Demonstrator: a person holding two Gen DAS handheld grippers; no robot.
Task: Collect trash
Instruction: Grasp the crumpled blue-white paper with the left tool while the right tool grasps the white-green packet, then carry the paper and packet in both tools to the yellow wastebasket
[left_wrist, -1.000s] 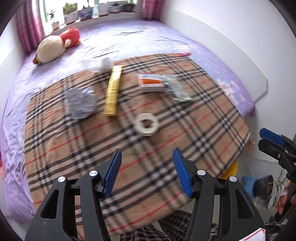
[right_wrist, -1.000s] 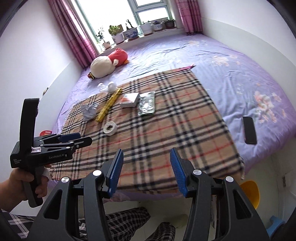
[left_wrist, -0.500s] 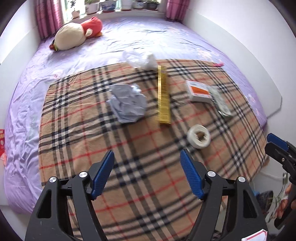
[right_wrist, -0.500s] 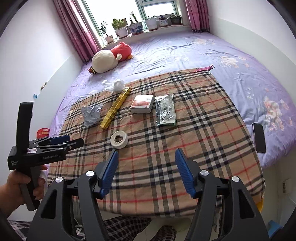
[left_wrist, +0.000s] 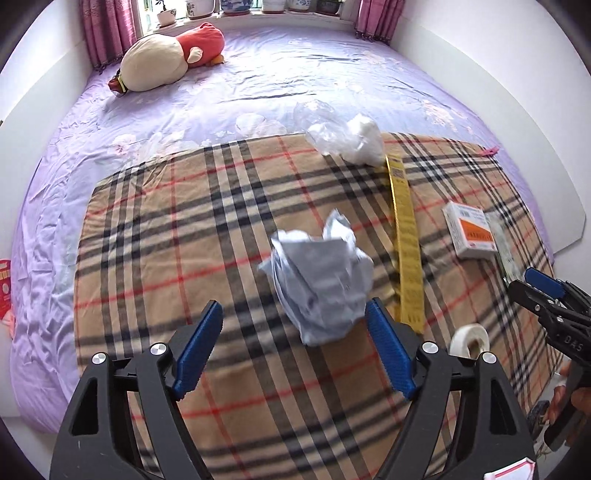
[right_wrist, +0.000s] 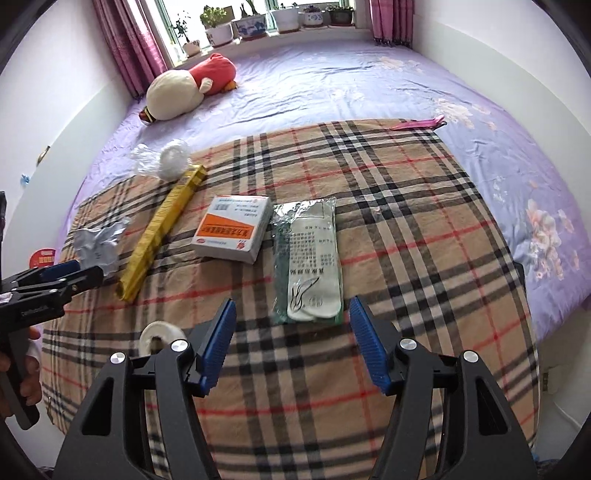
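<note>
The left hand-held gripper (left_wrist: 293, 345) hangs over a plaid blanket (left_wrist: 184, 229) spread on a bed (left_wrist: 258, 85) with a purple sheet. Its jaws have just been opening and stand wide, holding nothing. A crumpled grey wrapper (left_wrist: 319, 275) lies on the blanket just ahead of the tips, nearer the right-hand pad, not pressed by either. Right of the wrapper a long yellow box (left_wrist: 404, 236) lies lengthwise, and at its far end a clear plastic bag (left_wrist: 343, 134) with white wadding rests at the blanket's edge. A tape roll (left_wrist: 471, 338) sits near the gripper's right finger, partly hidden by it. Farther right is a white and orange carton (left_wrist: 469, 230).

The right hand-held gripper (right_wrist: 291, 343) also stands open and empty; its jaws opened within the last second. A flat green and white packet (right_wrist: 308, 262) lies on the blanket with its near end just ahead of the gap between the fingers, untouched. The carton lies just left of the packet, then the yellow box, then the wrapper at the blanket's left edge, behind the left gripper's tips. A plush toy (right_wrist: 188, 88) lies at the far end of the bed near the window
</note>
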